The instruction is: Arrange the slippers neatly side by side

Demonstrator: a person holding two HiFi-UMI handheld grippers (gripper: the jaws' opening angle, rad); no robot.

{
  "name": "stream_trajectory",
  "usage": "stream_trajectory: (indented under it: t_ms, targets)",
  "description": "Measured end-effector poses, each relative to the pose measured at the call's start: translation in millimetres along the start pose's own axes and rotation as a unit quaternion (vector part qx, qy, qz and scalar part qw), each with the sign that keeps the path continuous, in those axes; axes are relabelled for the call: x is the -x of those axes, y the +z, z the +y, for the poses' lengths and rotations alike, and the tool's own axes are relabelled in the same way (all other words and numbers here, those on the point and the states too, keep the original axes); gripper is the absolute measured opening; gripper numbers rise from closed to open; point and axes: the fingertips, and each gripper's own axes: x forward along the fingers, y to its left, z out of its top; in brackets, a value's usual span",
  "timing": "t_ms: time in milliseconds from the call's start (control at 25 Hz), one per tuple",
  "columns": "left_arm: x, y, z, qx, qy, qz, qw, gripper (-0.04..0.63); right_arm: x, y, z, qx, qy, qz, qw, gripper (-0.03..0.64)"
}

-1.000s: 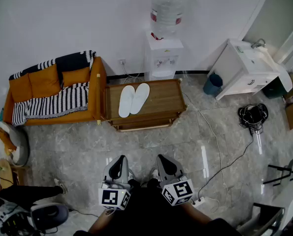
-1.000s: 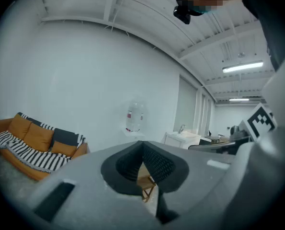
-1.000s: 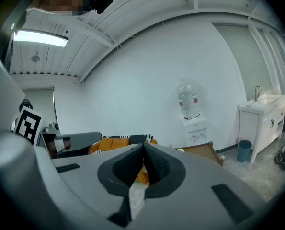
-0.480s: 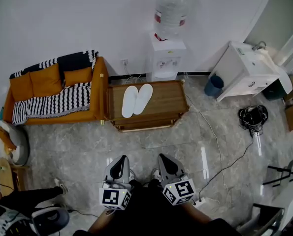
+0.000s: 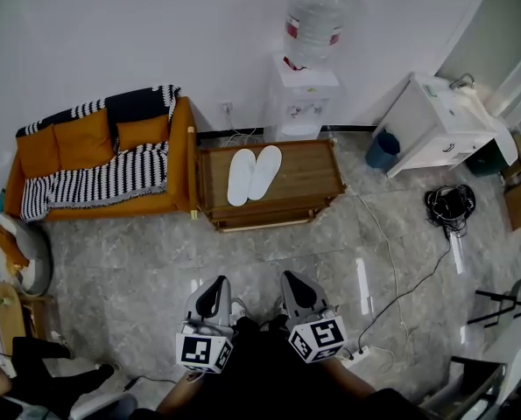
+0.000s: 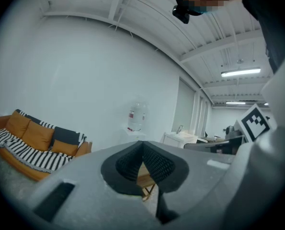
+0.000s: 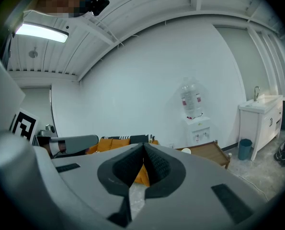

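Slippers (image 5: 254,175) and their wooden table (image 5: 311,178) now sit slightly further right in the head view. The white pair lies side by side on the table, upper centre, so the task looks finished. At lower centre, left gripper (image 5: 213,290) and right gripper (image 5: 296,288) are both closed and empty. The red label on the water bottle (image 5: 315,20) is unreadable.
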Motion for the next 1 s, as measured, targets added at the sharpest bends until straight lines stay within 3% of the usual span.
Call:
stream_trajectory:
  t_ms: [440,1000]
  targets:
    - [24.0,-9.8,35.5,0.010,-0.028,0.004,0.9996,0.012,-21.3,-13.4,44.6,0.011,-0.011,0.001,1.000,0.012]
    - [-4.5,-8.5,57.1,0.012,-0.025,0.004,0.9996,0.012,-61.1,-18.4,31.6,-0.003,-0.011,0.008,1.000,0.012]
